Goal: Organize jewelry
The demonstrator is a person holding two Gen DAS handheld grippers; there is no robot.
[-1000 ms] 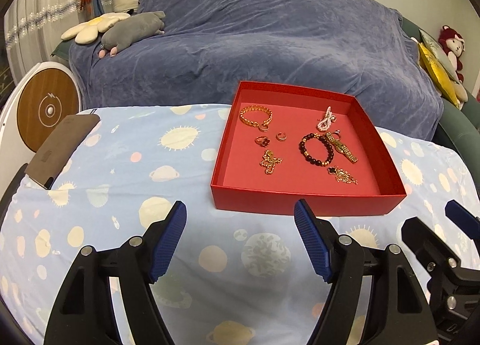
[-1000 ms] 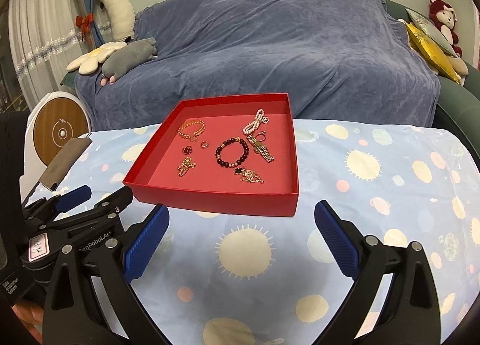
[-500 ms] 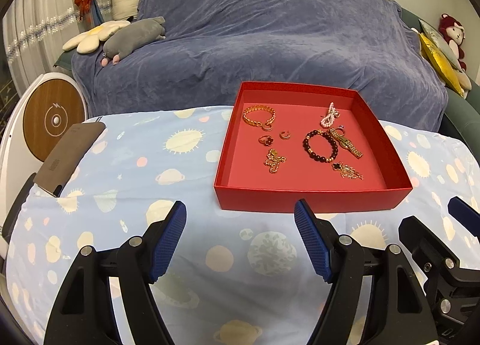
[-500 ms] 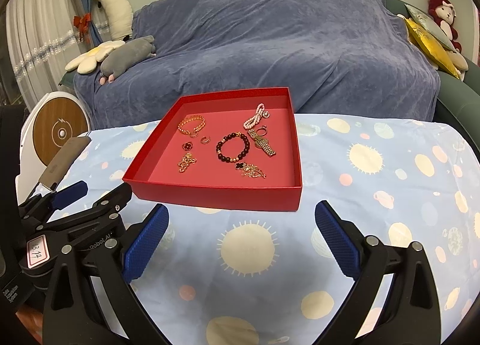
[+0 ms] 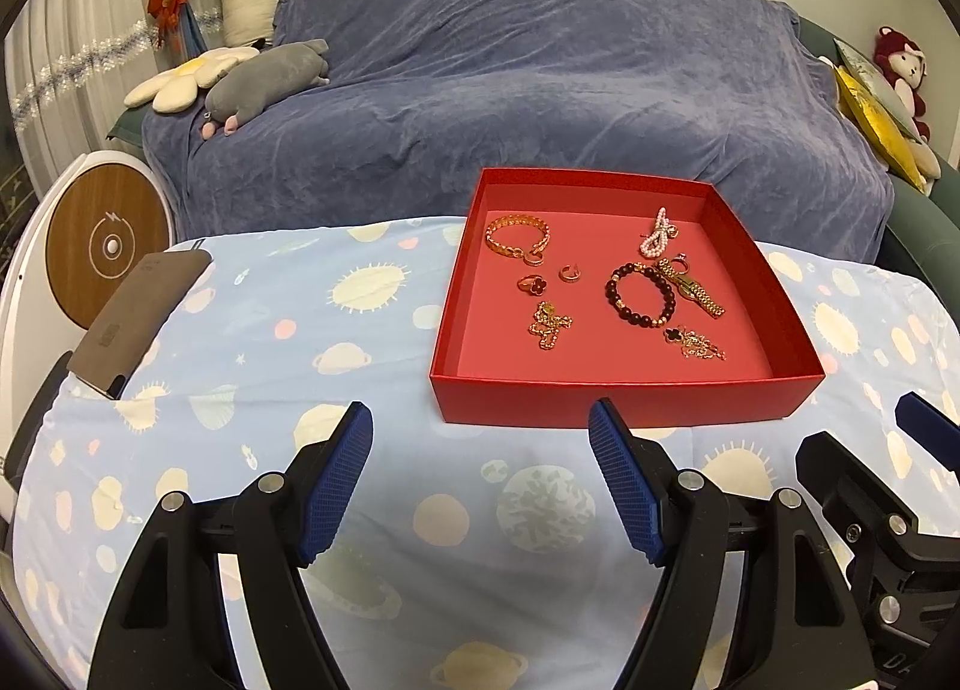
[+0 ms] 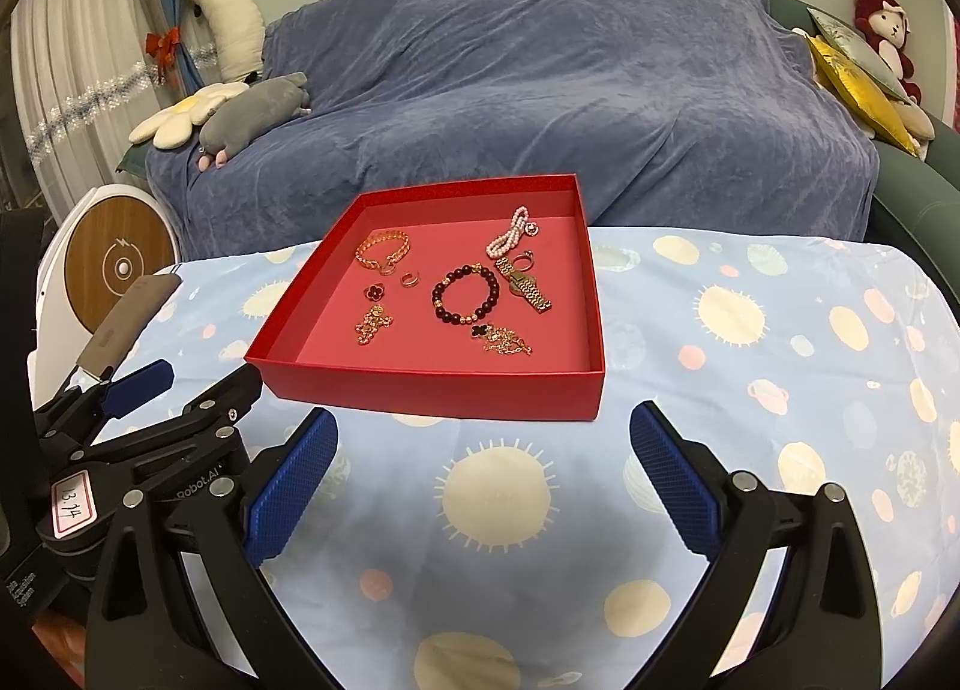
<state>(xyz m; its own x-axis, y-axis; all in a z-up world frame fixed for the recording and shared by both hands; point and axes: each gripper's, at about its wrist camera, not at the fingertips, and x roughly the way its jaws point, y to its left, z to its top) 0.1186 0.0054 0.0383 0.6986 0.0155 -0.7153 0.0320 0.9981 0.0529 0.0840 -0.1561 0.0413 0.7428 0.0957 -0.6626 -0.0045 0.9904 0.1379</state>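
All the jewelry (image 5: pixel 636 294) already lies scattered inside the red tray (image 5: pixel 624 408) on the bench, nothing outside it, while the left tongs (image 5: pixel 480 474) and right tongs (image 6: pixel 483 480) hover spread and empty before it, tidying seemingly done.

Both wrist views look down, fairly near, sharing the red tray (image 5: pixel 624 405).
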